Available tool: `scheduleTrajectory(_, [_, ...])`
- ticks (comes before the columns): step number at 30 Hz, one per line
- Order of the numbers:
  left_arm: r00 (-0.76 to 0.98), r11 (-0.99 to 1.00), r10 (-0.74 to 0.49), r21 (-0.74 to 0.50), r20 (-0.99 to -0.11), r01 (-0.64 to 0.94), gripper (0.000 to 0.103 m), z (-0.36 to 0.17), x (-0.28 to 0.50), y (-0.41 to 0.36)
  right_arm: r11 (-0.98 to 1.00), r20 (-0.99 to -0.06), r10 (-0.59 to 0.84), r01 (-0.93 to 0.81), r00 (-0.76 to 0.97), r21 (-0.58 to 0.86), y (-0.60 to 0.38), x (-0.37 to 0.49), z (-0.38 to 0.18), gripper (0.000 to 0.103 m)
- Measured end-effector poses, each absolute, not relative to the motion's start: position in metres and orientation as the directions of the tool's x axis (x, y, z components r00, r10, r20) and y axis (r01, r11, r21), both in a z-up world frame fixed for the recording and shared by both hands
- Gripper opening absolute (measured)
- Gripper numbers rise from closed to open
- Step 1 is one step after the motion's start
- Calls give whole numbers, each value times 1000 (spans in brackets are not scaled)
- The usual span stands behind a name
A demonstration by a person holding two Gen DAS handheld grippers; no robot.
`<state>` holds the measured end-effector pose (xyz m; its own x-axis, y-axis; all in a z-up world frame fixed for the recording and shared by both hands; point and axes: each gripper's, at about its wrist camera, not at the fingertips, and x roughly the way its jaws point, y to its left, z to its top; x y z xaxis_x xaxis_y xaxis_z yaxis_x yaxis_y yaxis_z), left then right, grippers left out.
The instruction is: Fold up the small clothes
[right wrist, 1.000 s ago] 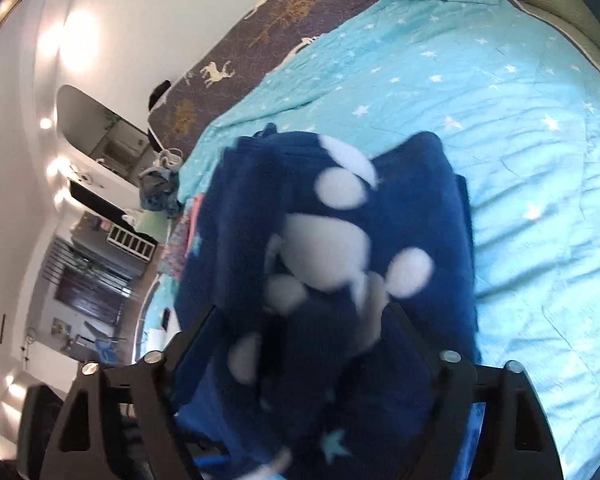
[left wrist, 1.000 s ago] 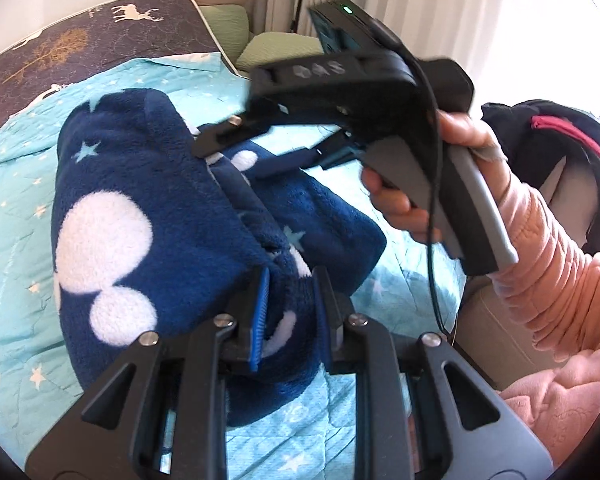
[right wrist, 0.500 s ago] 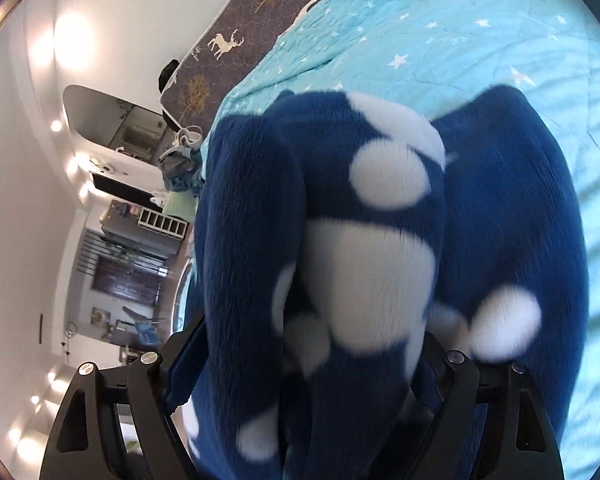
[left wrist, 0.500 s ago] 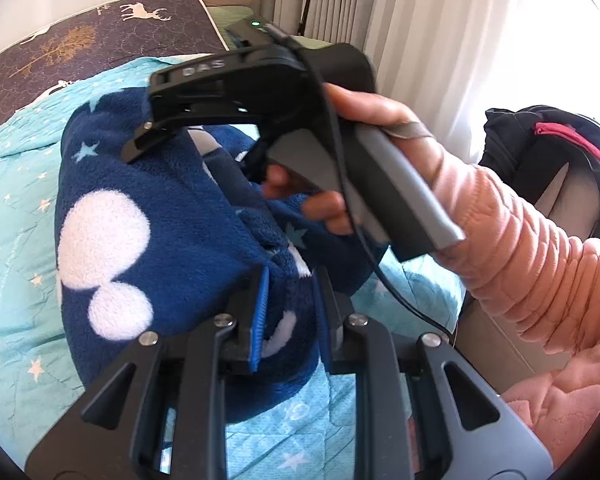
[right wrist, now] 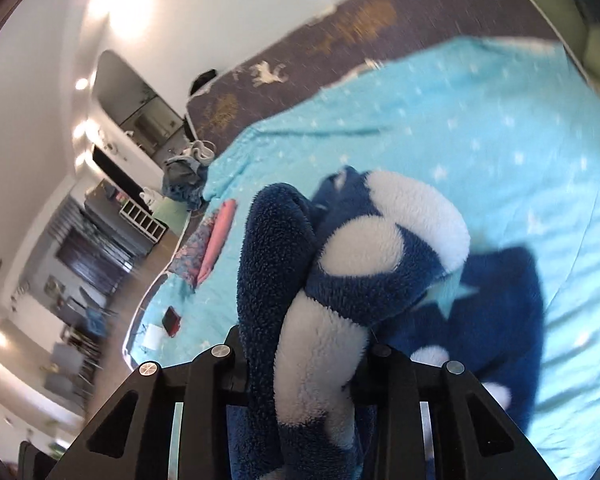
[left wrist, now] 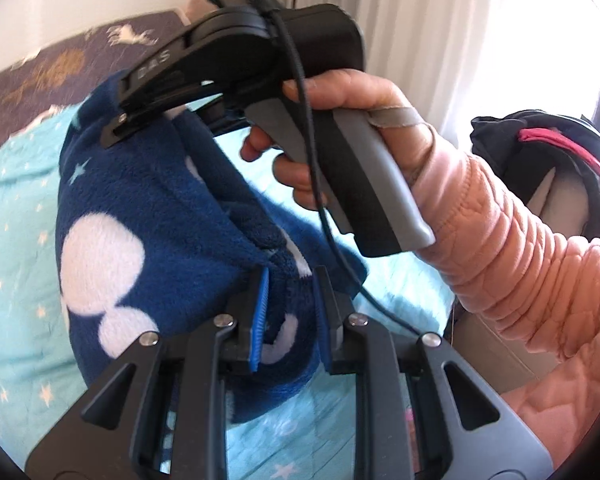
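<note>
A navy fleece garment (left wrist: 148, 216) with white blobs and pale stars hangs bunched above the turquoise star bedspread (left wrist: 12, 264). My left gripper (left wrist: 290, 312) is shut on its near lower edge, blue pads pressed into the fleece. My right gripper (left wrist: 140, 120), held by a hand in a pink sleeve, clamps the garment's upper far edge. In the right wrist view the fleece (right wrist: 340, 288) fills the space between the right gripper's fingers (right wrist: 304, 364), and part of it lies on the bedspread (right wrist: 460, 128).
A dark deer-print mattress cover (right wrist: 340, 40) lies beyond the bedspread. Folded pink and patterned clothes (right wrist: 212, 248) and a small red item (right wrist: 172, 320) sit near the bed's far edge. A black bag with pink trim (left wrist: 560, 152) stands by the curtain.
My right gripper has lifted and carried its end of the garment up and across toward the left. More bedspread now shows in the right wrist view. My left gripper holds as before.
</note>
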<state>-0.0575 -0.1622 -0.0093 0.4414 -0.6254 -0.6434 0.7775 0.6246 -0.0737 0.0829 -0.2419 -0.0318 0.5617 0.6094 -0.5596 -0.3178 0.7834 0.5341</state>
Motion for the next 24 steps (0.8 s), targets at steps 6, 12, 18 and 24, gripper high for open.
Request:
scheduleTrajectory(6, [375,551,-696,-120,-612,826,23,10,-56,-208,804,-590,591,-337,551,490,-273,81,-1,31])
scheduleTrajectory(12, [203,464,-706,-227,-678,856,12,-21,-47,-275,770,-609,632,-299,479,563,-316,93,-25,33])
scheduleTrajectory(18, [161,473,-638,-218,-753,853,12,-49,-46,-286,799,-672,601,-285,434,530,-321,106,-71,33])
scheduleTrajectory(24, [195,448,-727,-239,-659,861,28,7,-65,-233,787,-656,612,-256,442,562,-336,123,-92,33])
